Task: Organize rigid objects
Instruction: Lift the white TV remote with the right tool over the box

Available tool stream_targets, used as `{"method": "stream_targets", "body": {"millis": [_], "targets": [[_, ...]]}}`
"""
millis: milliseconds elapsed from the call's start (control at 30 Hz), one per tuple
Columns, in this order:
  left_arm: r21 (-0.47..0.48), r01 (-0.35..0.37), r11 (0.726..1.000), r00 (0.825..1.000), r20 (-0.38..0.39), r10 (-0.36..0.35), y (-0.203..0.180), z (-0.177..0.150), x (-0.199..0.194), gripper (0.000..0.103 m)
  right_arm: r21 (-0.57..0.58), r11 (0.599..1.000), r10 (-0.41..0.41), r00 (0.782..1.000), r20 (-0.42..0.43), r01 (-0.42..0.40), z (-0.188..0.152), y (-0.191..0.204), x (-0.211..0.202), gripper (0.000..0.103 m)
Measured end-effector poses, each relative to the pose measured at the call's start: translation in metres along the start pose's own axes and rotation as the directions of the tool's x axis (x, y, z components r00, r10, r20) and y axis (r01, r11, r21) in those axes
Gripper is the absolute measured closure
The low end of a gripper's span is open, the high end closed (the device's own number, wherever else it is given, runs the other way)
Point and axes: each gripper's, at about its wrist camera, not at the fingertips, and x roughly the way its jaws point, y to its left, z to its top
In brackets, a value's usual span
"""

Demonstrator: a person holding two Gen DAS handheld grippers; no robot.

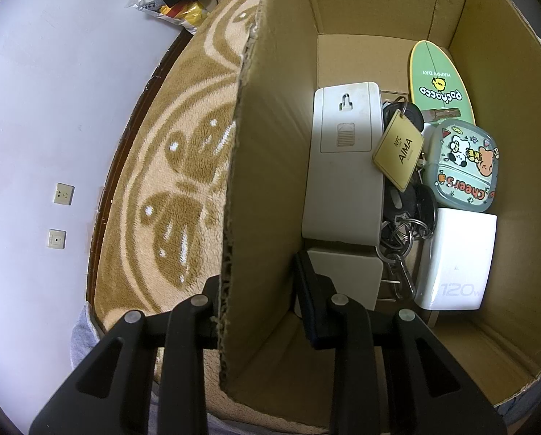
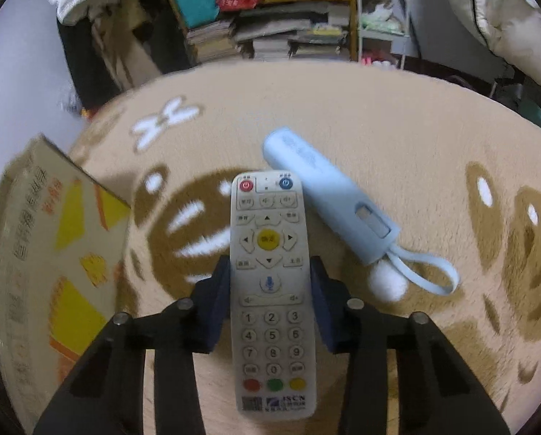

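Now the right gripper (image 2: 270,290) straddles a white remote control (image 2: 269,282) that lies on the tan patterned rug (image 2: 415,137). The remote's long axis runs straight along the fingers, power buttons at the far end, and a dark pad sits close against each long side near the middle; whether the pads already press it or stand a hair apart cannot be told. Just beside the remote's far end, angled off to the right, lies a pale blue sleeved device (image 2: 328,199) with a wrist loop. The cardboard box (image 1: 488,145) stands to the left of the right gripper. The left gripper (image 1: 259,297) straddles the box's near wall, jaws apart, one finger outside and one inside. Within lie another white remote (image 1: 346,166), keys with a yellow tag (image 1: 397,152), a charger (image 1: 459,257) and small cases. Judging by this, the held remote needs lifting and carrying leftward into the box.
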Motion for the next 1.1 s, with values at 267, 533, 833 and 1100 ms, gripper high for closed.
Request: {"method": "stream_targets", "body": {"millis": [267,533,833,1100], "targets": [[-0.002,0.009,1.000,1.000,0.001,-0.009,0.001,0.000,0.000,0.077,-0.041,0.997,0.065,0.988,0.140,-0.060,0.012,0.030,-0.047,0.061],[-0.002,0.020,1.000,1.000,0.001,-0.020,0.001,-0.001,0.000,0.081,-0.094,0.983,0.176,0.946,0.273,-0.156,0.018,0.059,-0.099,0.065],[-0.002,0.018,1.000,1.000,0.001,-0.018,0.001,-0.001,0.000,0.080,-0.156,0.954,0.296,0.889,0.349,-0.256,0.016,0.085,-0.141,0.065],[-0.001,0.016,1.000,1.000,0.001,-0.016,0.001,-0.001,-0.001,0.079,-0.245,0.906,0.406,0.873,0.270,-0.345,0.002,0.120,-0.138,0.065]]}}
